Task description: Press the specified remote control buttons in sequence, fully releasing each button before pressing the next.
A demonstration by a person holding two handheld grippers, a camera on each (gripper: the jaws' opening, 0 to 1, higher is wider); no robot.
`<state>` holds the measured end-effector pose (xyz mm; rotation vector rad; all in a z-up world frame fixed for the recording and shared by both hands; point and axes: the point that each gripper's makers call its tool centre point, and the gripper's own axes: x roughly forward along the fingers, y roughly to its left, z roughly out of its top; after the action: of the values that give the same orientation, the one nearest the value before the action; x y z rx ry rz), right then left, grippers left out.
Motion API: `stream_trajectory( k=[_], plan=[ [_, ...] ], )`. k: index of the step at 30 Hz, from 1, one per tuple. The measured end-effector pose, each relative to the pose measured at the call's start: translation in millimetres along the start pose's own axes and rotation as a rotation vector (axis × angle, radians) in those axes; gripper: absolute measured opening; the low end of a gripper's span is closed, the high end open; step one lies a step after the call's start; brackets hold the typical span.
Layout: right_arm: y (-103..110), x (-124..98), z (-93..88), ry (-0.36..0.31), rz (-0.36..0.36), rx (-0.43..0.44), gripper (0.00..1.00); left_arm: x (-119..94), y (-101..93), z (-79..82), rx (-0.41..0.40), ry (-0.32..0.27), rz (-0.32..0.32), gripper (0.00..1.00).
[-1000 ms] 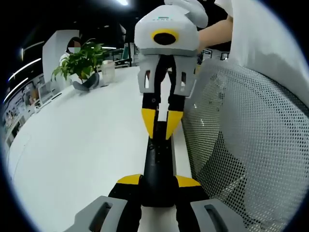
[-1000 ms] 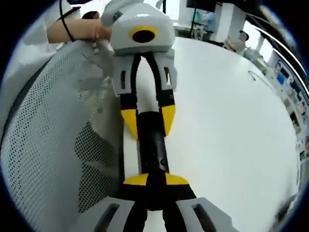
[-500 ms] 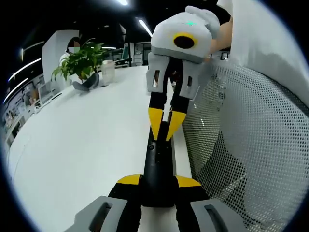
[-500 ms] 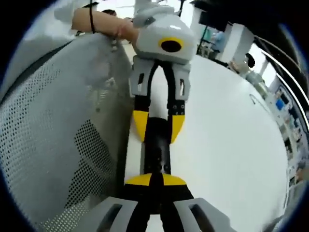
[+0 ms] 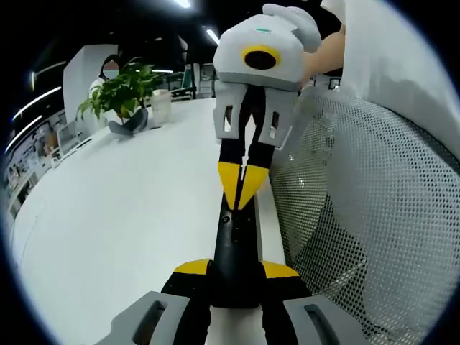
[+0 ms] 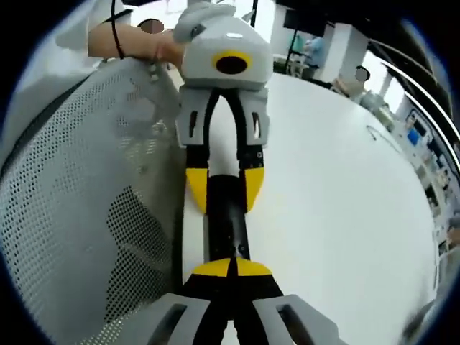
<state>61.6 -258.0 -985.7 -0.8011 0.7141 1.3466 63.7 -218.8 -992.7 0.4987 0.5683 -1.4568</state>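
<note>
Remote control (image 5: pixel 235 248) gripped by left gripper (image 5: pixel 235 277), right gripper (image 5: pixel 241 188) jaws together on it

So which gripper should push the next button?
Right. The right gripper has its tips shut into one point over the remote, on its button side. The left gripper is clamped around the remote's end, holding it steady, so it probably can't press.

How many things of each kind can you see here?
Remote control: 1
Grippers, left and right: 2
Potted plant: 1
Jar: 1
Mesh chair back: 1
White table: 1
Total: 7
</note>
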Motion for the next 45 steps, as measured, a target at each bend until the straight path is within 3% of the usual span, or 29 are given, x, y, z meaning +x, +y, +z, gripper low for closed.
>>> stream_trajectory(
  k=[11,17,19,22,24,35,41,45],
  plan=[
    [0,-6,-10.8,0.019,0.017,0.08,0.0,1,-1.6,1.3,0.004,-0.001,-0.006,0.25],
    [1,-3,-9.8,0.12,0.049,0.035,0.0,1,-1.2,1.5,0.004,0.001,-0.004,0.25],
    [1,-5,-11.2,0.105,0.048,0.049,0.0,1,-1.3,1.3,0.005,0.001,-0.005,0.25],
    [0,-6,-10.9,0.034,0.05,0.134,0.0,1,-1.1,1.4,0.005,0.001,-0.005,0.25],
    [0,-8,-12.7,0.023,0.051,0.178,0.0,1,-0.9,1.4,0.003,0.0,-0.004,0.25],
    [1,-13,-19.3,0.036,0.033,0.185,0.0,1,-0.3,1.4,0.003,-0.001,-0.006,0.25],
    [2,-11,-18.8,0.096,0.002,0.065,0.0,1,-0.1,1.4,0.004,-0.001,-0.004,0.25],
    [1,-11,-18.7,0.068,-0.017,0.127,0.0,1,0.1,1.5,0.002,-0.002,-0.007,0.25]
  ],
)
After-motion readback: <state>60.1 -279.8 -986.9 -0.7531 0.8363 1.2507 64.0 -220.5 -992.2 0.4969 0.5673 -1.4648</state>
